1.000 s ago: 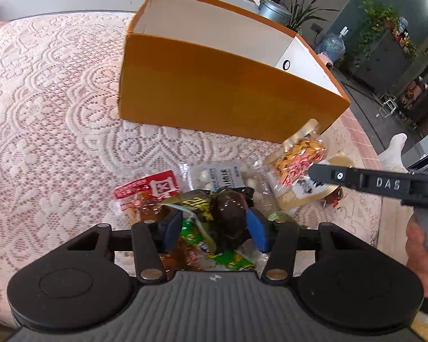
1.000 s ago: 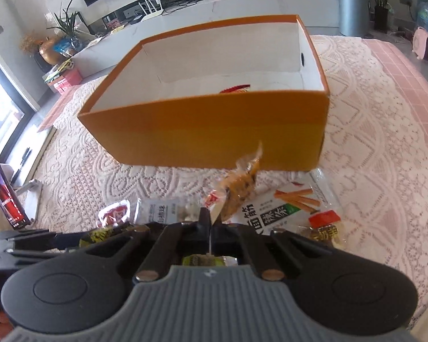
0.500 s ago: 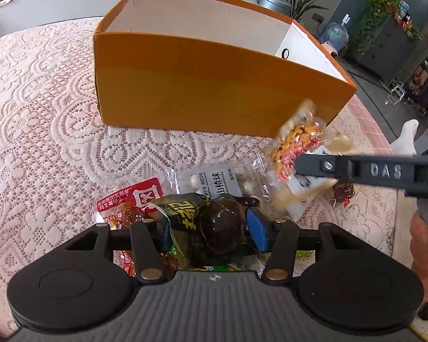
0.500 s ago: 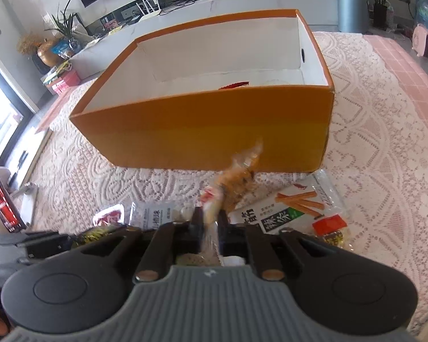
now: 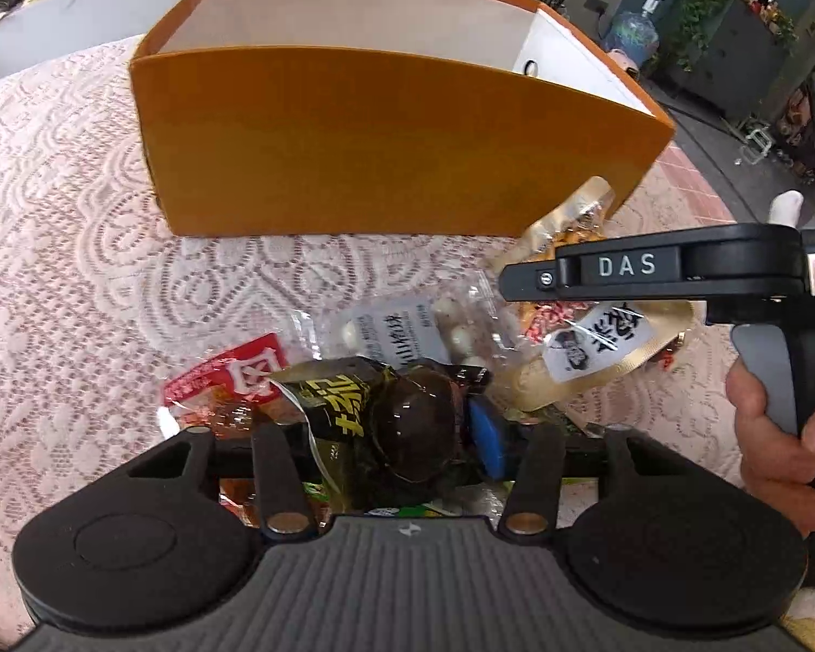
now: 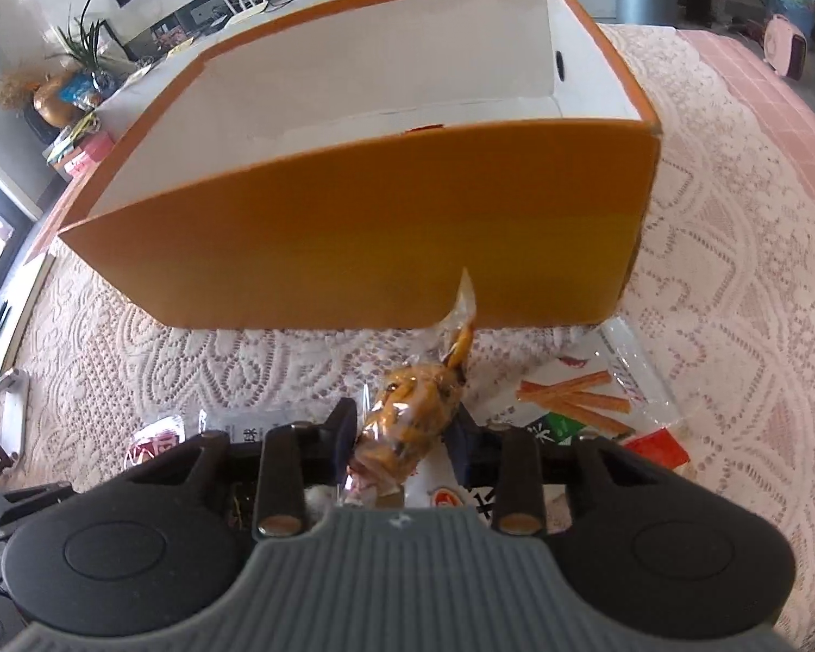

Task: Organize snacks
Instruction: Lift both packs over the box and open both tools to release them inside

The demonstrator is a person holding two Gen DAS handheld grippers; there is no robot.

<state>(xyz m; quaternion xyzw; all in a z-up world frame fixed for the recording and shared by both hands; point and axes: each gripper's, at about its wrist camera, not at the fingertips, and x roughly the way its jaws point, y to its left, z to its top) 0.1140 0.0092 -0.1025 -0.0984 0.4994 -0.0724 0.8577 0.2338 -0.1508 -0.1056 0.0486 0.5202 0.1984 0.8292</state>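
Note:
An open orange box (image 5: 386, 136) (image 6: 353, 239) stands on the lace cloth behind a pile of snack packets. My left gripper (image 5: 391, 434) is low over the pile. Its jaws are closing on a dark packet with yellow characters (image 5: 407, 413), and the blue right pad (image 5: 486, 440) presses its side. My right gripper (image 6: 402, 434) is opening. An orange crumpled packet (image 6: 413, 413) (image 5: 576, 228) stands loose between its spread fingers. In the left wrist view the right gripper (image 5: 532, 277) reaches in from the right, held by a hand (image 5: 777, 434).
Other packets in the pile: a red one (image 5: 228, 380), a clear one with white balls (image 5: 402, 326), a beige labelled one (image 5: 597, 348), and a flat packet picturing orange sticks (image 6: 581, 402). A red item (image 6: 426, 127) shows inside the box. Lace cloth (image 5: 54, 244) spreads left.
The right jaws, once shut on the orange packet's edge, have spread apart around it. Both grippers have sunk toward the pile. The left jaws have tightened on the dark packet.

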